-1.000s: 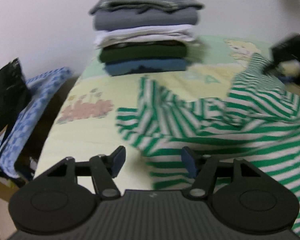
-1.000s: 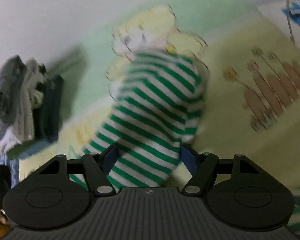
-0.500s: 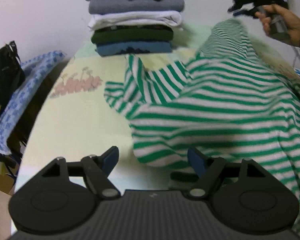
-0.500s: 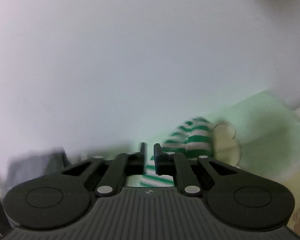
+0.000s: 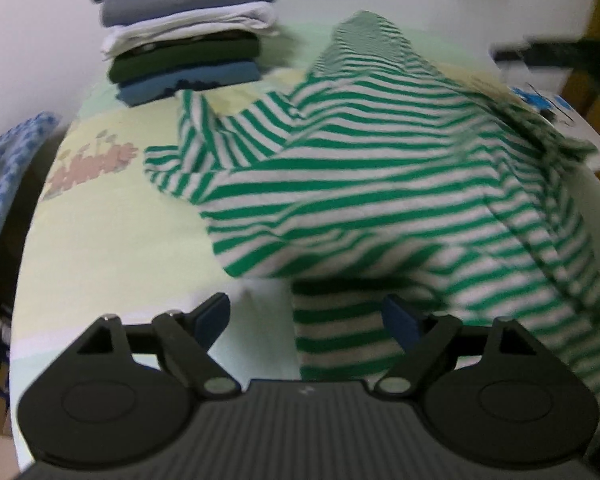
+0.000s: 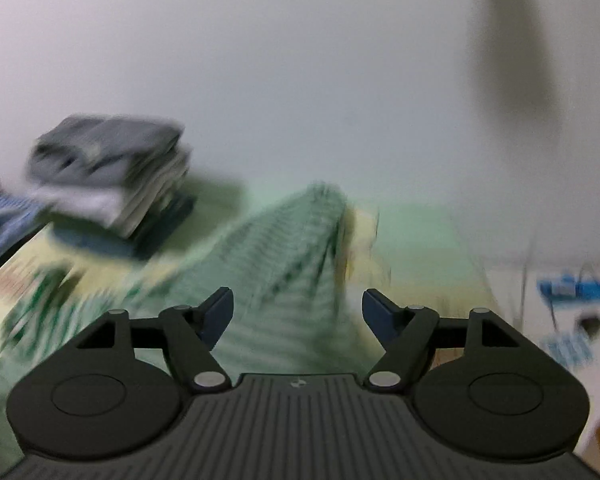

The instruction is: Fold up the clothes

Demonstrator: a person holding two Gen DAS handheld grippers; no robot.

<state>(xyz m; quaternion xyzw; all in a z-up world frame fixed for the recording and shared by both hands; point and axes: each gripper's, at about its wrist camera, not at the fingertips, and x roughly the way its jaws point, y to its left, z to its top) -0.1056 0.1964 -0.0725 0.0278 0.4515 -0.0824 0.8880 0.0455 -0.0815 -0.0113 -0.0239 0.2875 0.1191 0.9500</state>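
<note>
Landmark for all positions: the green-and-white striped garment point(image 5: 380, 184).

Striped garment lies crumpled on the bed point(image 5: 100, 232), over a pale yellow-green sheet with a cartoon print. One part of it peaks upward at the far side, towards the wall; the rest drapes down towards the near right. In the right wrist view the garment point(image 6: 268, 264) is heavily motion-blurred, and only the peak and a slope of stripes read clearly.

Stack of folded clothes point(image 5: 188, 32) sits beyond the garment and to its left, against the wall: grey on top, then white, dark green, blue at the bottom. The garment's far-left edge lies just beside the bottom of the stack; contact cannot be told. Same stack point(image 6: 108, 176) appears blurred in the right wrist view, left of the garment's peak.

Blue-and-white patterned cloth point(image 5: 8, 176) hangs off the bed's left side, well apart from the garment.

Left gripper point(image 5: 306, 316): fingers wide apart and opening. A lower fold of the garment lies in the gap towards the right finger, and the pads are not pressing on it.

Right gripper point(image 6: 298, 308): fingers wide apart and opening. Blurred garment shows beyond the gap; nothing is clamped.
</note>
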